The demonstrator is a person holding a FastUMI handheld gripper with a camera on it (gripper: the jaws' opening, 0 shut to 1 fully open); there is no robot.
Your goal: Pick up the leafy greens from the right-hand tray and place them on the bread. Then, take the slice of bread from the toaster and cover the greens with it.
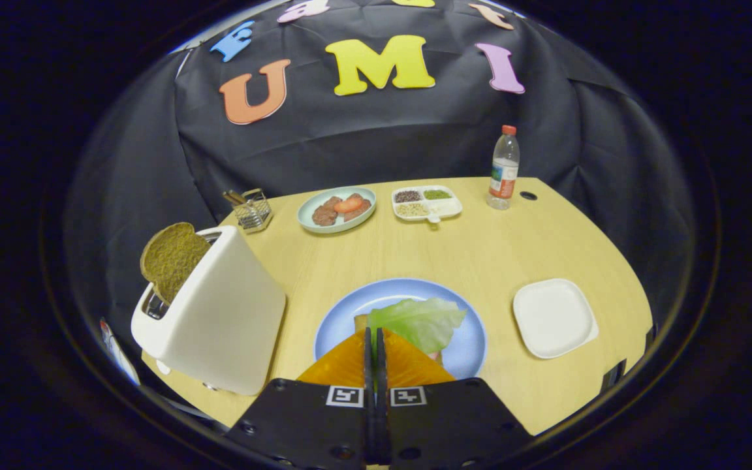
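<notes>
Pale wooden table (pixel 454 254) against black cloth wall (pixel 376 143), tongs (pixel 375 336) closed, empty, above blue plate (pixel 467 356).

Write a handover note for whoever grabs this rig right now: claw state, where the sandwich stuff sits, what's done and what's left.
Claw: fingers shut together, holding nothing, poised over the near edge of the blue plate.
Greens: one leaf already on the blue plate, lying over the bread, just beyond the fingertips.
White tray: right of the plate, with no greens on it.
Toaster: left of the plate, a brown slice sticking up from its slot.
Done: greens placed.
Left: open the claw, take the slice out of the toaster and lay it over the greens.
</notes>
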